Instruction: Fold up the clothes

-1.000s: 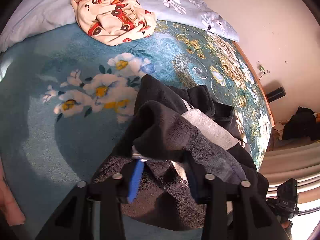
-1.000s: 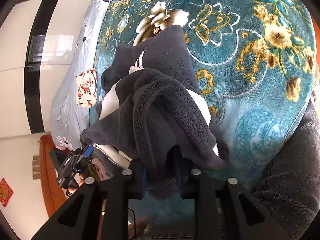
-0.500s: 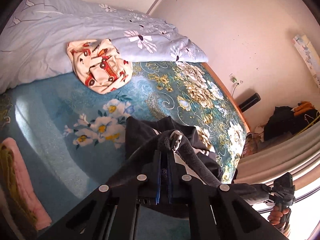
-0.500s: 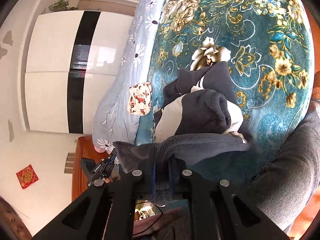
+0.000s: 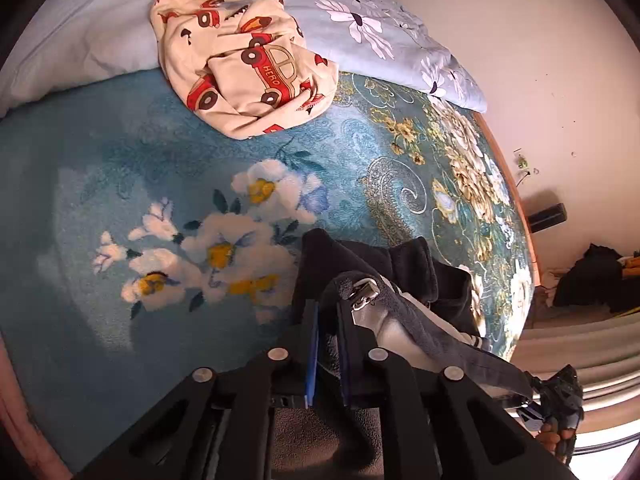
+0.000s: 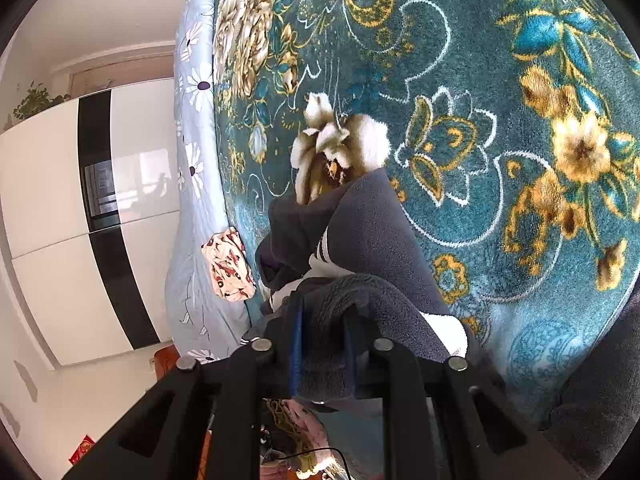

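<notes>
Lying bunched on the teal floral blanket (image 5: 168,160), the dark fleece garment (image 5: 360,256) sits at 5 o'clock in the left wrist view. The left gripper (image 5: 326,320) is clamped on its edge beside a metal zipper pull (image 5: 362,296). The right gripper (image 6: 322,328) pinches a thick fold of it. A car-print cloth (image 5: 248,60) rests at 12 o'clock, touching the pale blue quilt (image 5: 380,28).

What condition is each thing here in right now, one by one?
Dark fleece jacket: crumpled, pinched at two spots.
Left hand-held gripper: shut on the jacket.
Right hand-held gripper: shut on the jacket.
Car-print garment: loosely bunched, unfolded.
Teal floral blanket: spread flat.
</notes>
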